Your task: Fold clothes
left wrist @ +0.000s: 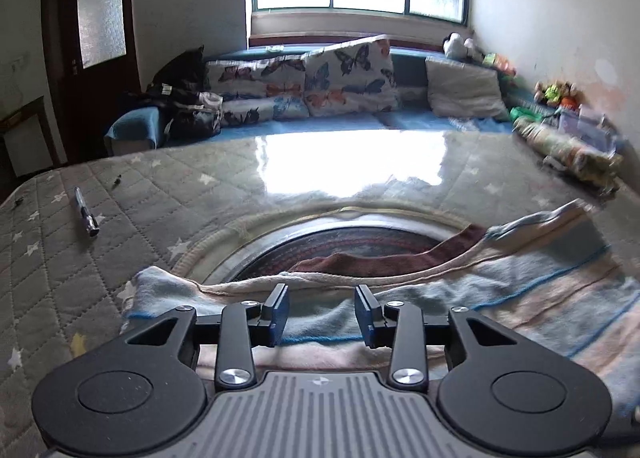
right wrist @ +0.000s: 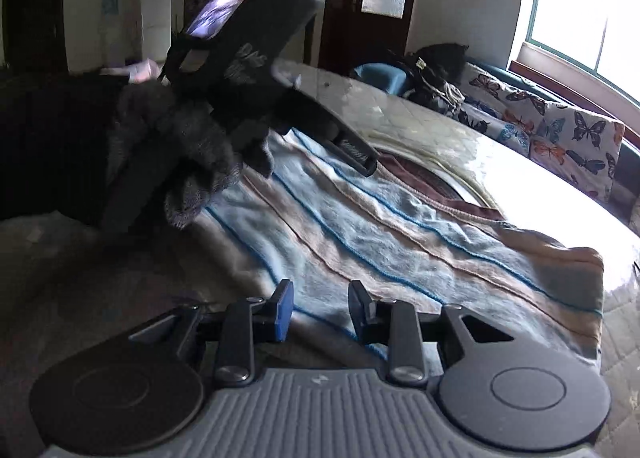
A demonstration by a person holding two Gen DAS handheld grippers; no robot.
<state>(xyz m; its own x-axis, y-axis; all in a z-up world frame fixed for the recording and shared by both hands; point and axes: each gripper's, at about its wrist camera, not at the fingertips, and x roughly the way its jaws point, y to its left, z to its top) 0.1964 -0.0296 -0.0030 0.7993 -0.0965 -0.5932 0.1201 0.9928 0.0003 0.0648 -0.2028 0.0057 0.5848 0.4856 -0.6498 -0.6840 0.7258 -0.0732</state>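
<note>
We see a striped knit garment (right wrist: 360,234), pale blue and beige with thin blue lines, lying spread on the quilted star-print bed (left wrist: 120,194), its neckline with a dark maroon lining (left wrist: 380,258) turned toward the window side. Our left gripper (left wrist: 321,314) hovers just above the near part of the cloth with its fingers apart and nothing between them. Our right gripper (right wrist: 320,312) hangs over the striped body near an edge, fingers likewise parted and empty. In the right wrist view a gloved hand (right wrist: 192,146) holds the other tool over the far part of the garment.

We judge the knit soft, light and limp: it will sag and wrinkle when lifted, and a single layer may slip. A hem or shoulder edge, pinched through its thicker seam, looks the safest hold. A pen (left wrist: 86,214) lies well apart on the bed.
</note>
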